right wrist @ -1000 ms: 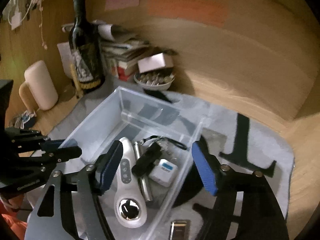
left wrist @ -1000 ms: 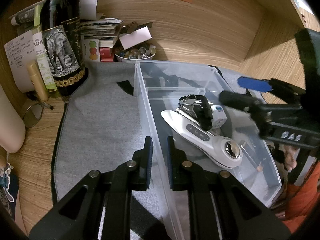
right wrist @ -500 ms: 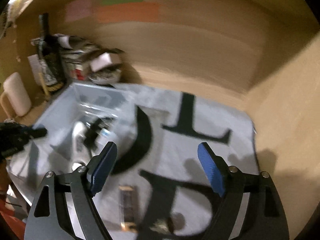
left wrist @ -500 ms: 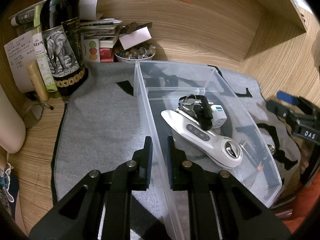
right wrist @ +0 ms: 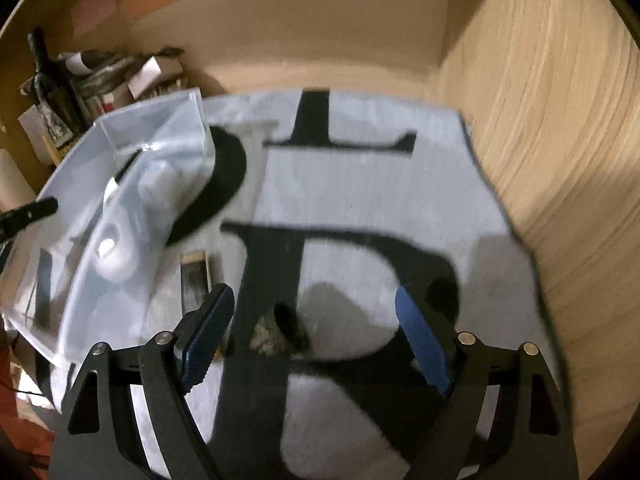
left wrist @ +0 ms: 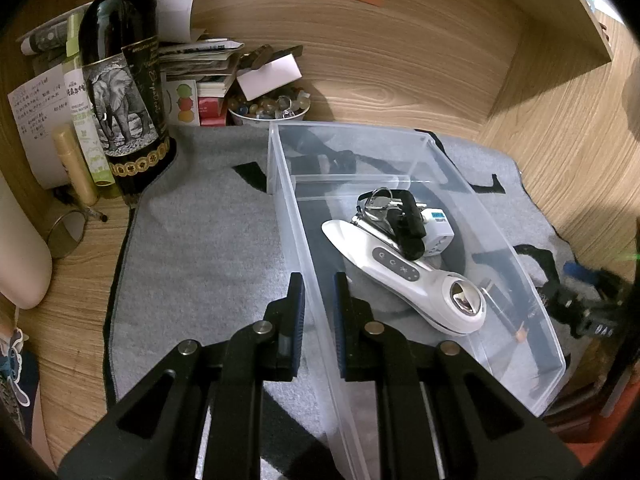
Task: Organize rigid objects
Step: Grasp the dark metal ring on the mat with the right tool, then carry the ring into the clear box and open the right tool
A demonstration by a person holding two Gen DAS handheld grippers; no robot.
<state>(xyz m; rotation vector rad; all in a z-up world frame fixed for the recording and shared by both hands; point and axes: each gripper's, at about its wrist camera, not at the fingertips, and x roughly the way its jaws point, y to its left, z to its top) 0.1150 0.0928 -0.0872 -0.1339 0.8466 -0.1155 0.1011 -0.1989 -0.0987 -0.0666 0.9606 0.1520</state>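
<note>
Grey mat (right wrist: 360, 184), left gripper (left wrist: 318, 320) clamping clear bin (left wrist: 288, 200) wall — right gripper (right wrist: 316, 344) spread wide

Wooden desk (left wrist: 80, 320), as I see it from the left wrist view: grey mat (left wrist: 200, 272) with black letters across the centre. On the mat: clear plastic bin (left wrist: 288, 200), centre right; dark wine bottle (left wrist: 124, 92), upper left, at the mat's corner. On bare wood: bowl of stones (left wrist: 268, 106) and paper stack (left wrist: 196, 60), upper centre. In the right wrist view, small flat rectangular item (right wrist: 195, 280) on the mat just beside the bin, blurred.
</note>
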